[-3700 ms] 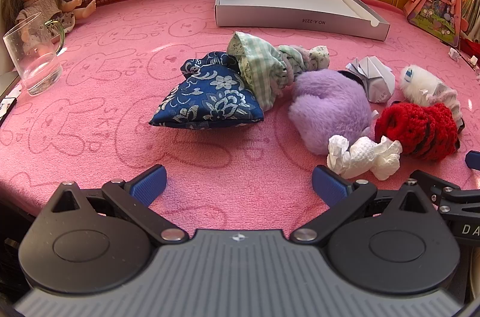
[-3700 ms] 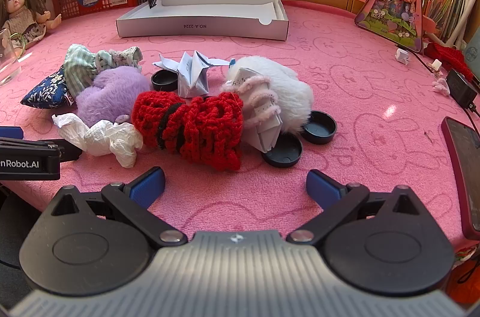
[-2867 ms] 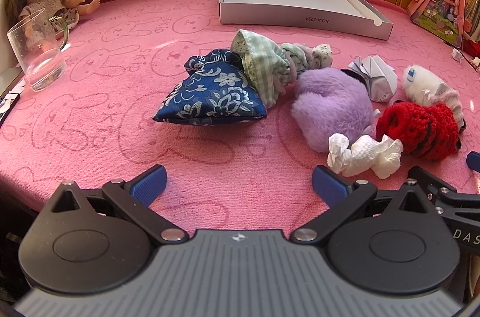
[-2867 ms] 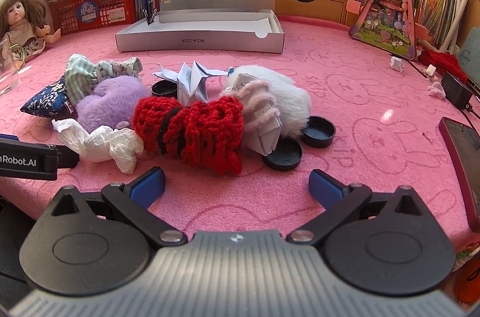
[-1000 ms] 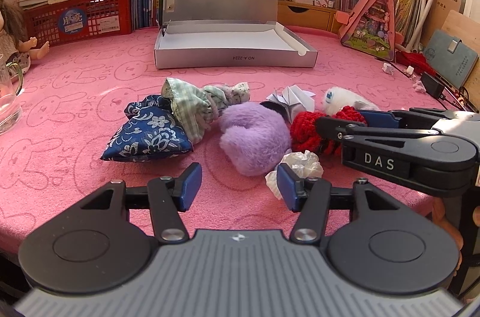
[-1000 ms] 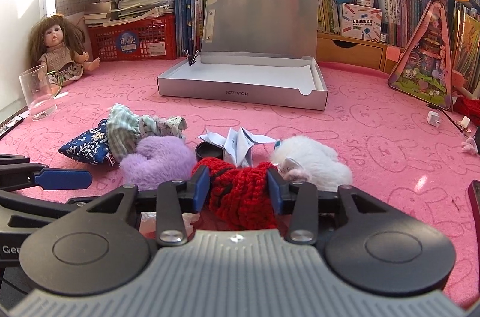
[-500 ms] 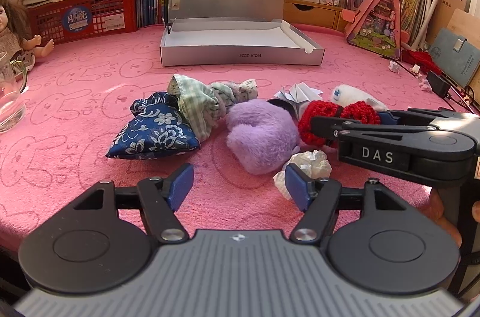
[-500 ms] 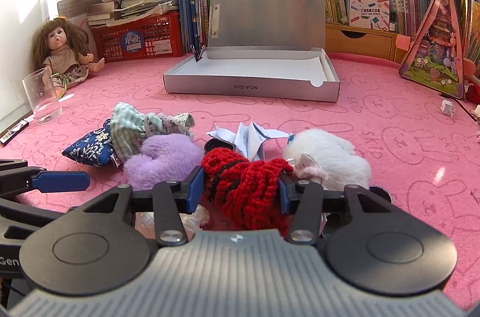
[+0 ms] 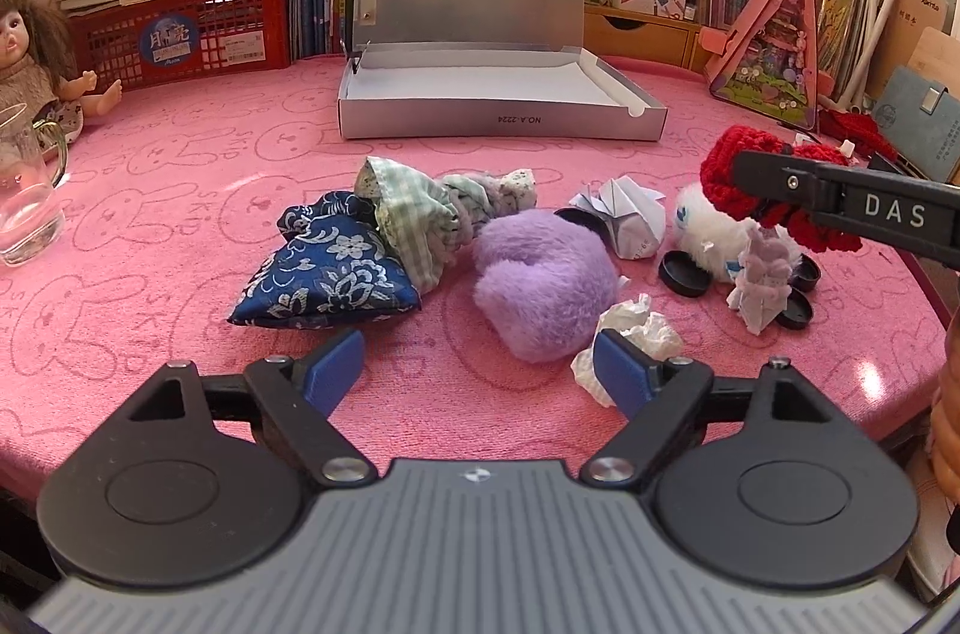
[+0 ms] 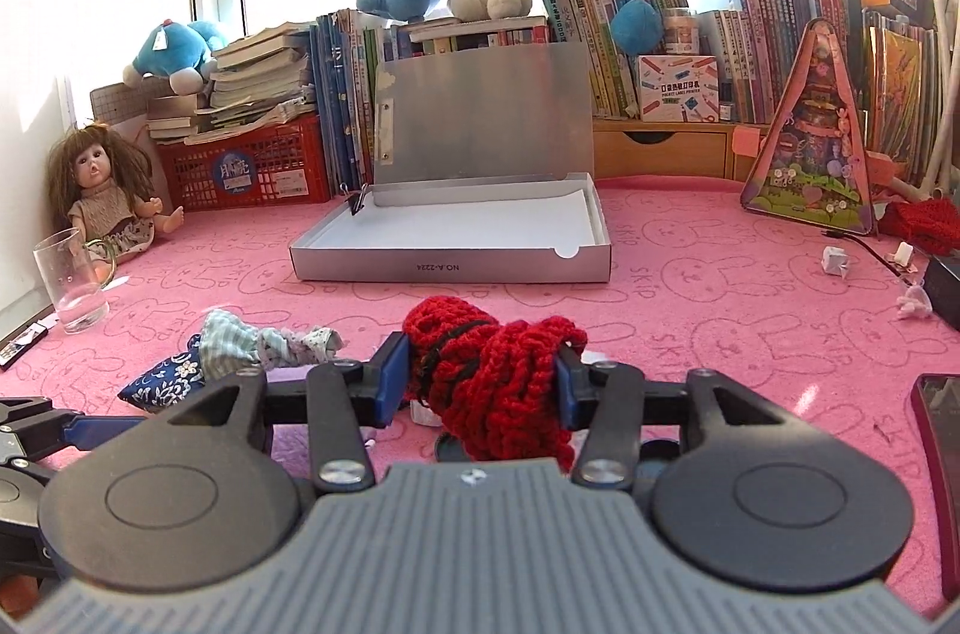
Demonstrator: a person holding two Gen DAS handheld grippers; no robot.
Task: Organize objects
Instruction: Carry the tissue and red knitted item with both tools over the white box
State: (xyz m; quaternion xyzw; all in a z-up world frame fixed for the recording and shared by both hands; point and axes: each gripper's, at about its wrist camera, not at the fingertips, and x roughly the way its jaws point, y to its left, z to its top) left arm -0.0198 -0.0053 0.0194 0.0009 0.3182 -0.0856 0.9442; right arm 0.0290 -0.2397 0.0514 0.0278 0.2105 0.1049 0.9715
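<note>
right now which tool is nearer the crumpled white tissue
Left. The left tool sits open right at the crumpled white tissue; the right tool is raised off to the side, shut on the red knitted piece.

The left gripper [image 9: 477,373] is held low over the near edge of the pink table [image 9: 150,226], tilted down and forward, and its jaws are opening; the blue pads [image 9: 333,370] stand apart with nothing pressed between them, the right-hand one just beside a crumpled white tissue [image 9: 636,334]. The right gripper [image 10: 480,382] is raised off the tabletop, its blue pads pinching a red crocheted piece [image 10: 498,382] that bulges between them and hangs clear of the surface. From the left gripper's view, the right gripper's black finger [image 9: 840,202] reaches in from the right side, level with the red yarn it carries.
</note>
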